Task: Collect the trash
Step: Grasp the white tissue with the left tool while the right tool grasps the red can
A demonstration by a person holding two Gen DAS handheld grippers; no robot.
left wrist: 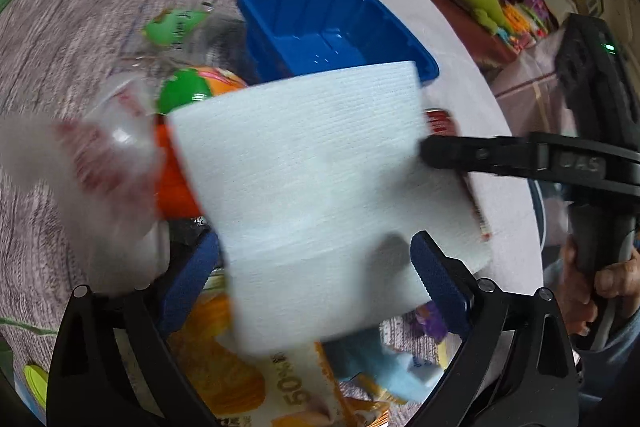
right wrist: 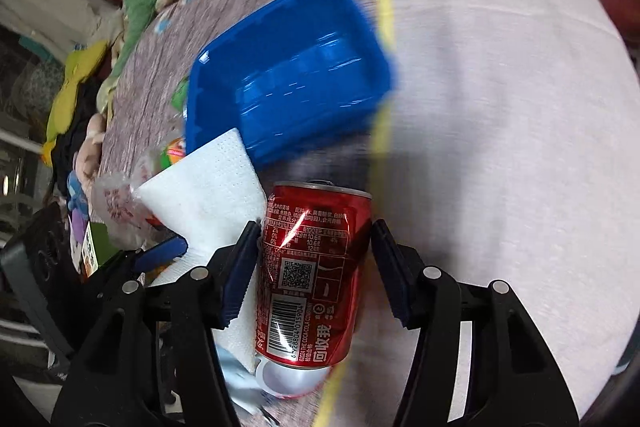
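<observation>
Red can [right wrist: 310, 275] lies between right gripper [right wrist: 316, 271] pads, long axis up frame toward blue tray [right wrist: 216, 67]; pads not touching yet; left gripper [left wrist: 316, 287] wide open over white tissue [left wrist: 320, 187].

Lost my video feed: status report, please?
Left gripper open over paper towel. Right gripper straddling red can, not clamped. Blue bin empty; path clear.
</observation>
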